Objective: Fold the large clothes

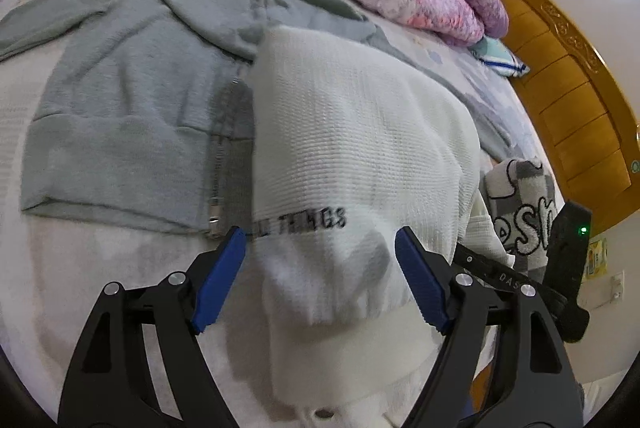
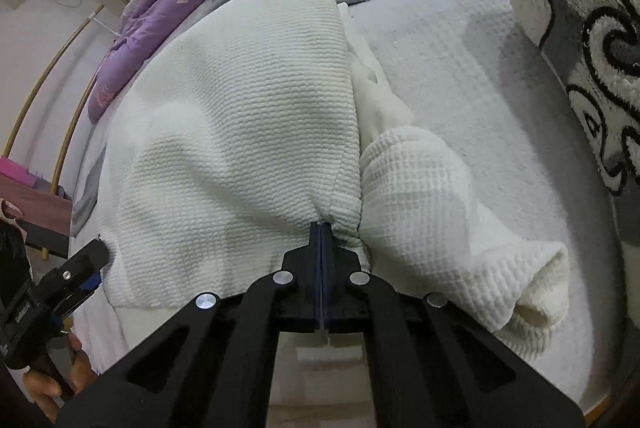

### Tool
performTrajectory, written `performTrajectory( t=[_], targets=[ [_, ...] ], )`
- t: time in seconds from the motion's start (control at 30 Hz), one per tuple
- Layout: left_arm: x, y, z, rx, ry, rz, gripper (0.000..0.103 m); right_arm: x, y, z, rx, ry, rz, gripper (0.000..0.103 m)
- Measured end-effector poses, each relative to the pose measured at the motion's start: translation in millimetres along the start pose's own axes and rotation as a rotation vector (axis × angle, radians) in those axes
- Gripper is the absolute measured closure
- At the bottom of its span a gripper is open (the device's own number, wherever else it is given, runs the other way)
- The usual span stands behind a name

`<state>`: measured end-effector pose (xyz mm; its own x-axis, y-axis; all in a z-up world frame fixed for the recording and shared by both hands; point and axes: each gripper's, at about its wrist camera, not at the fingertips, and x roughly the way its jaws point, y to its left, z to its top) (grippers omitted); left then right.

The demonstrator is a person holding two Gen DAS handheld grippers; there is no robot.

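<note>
Sweater fold between closed jaws

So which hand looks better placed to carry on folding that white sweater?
The right, probably. Its tool is already pinched shut on a bunch of the white sweater. The left tool stands open over the sweater's hem, gripping nothing.

Three garments are lying on the bed: one white waffle-knit sweater, one grey-green zip cardigan, one grey patterned knit. Two grippers are working: left, right.
</note>
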<state>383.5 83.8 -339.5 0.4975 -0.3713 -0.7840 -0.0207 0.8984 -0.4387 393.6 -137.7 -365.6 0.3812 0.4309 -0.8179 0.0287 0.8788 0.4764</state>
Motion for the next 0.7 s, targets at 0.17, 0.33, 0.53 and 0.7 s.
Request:
performTrajectory(
  t=[0.17,0.33,0.53,0.7],
  targets=[
    [-16,18,-16,-0.046,-0.01,0.013,0.024,-42,-2,-16,0.034,-0.065,0.144,0.08],
    [-19,39,-33,-0.134,0.008,0.003,0.024,-97,-21,-52,0.068,-0.165,0.223,0.05],
    [-14,49,-46,-0.2,0.046,-0.024,0.024,-113,-71,-87,0.293,-0.185,0.288,0.043],
    [-12,49,-53,-0.225,0.05,-0.031,0.022,-85,-97,-97,0.441,-0.113,0.325,0.043]
  ],
)
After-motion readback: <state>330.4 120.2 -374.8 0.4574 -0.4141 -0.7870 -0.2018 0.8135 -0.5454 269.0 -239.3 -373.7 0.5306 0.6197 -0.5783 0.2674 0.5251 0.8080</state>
